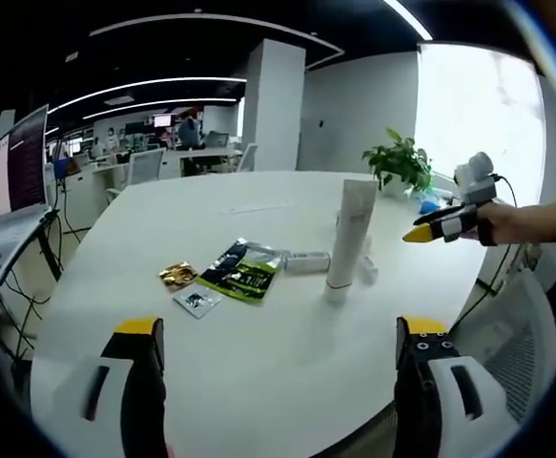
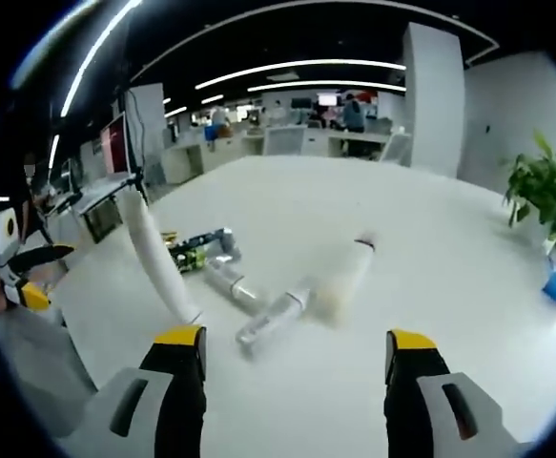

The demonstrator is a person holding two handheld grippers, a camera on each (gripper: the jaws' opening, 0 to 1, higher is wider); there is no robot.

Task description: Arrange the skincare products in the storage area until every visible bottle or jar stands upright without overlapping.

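Observation:
A tall white tube (image 1: pixel 349 239) stands upright on its cap on the white table (image 1: pixel 258 382); it also shows at the left as the tube (image 2: pixel 154 248). Beside it lie a small clear bottle (image 1: pixel 306 260), a second clear bottle (image 2: pixel 273 318) and a white tube on its side (image 2: pixel 339 277). My left gripper (image 1: pixel 282 329) is open over bare table, short of the products. My right gripper (image 2: pixel 295 338) is open too, just short of the lying bottles, and appears hand-held at the right (image 1: pixel 419 232). The left gripper (image 2: pixel 37 275) shows at the far left.
A green and black packet (image 1: pixel 244 270), a gold sachet (image 1: pixel 177 275) and a small silver sachet (image 1: pixel 197 301) lie left of the tube. A potted plant (image 1: pixel 399 162) stands at the table's far edge. A chair (image 1: pixel 516 353) is by the near right edge.

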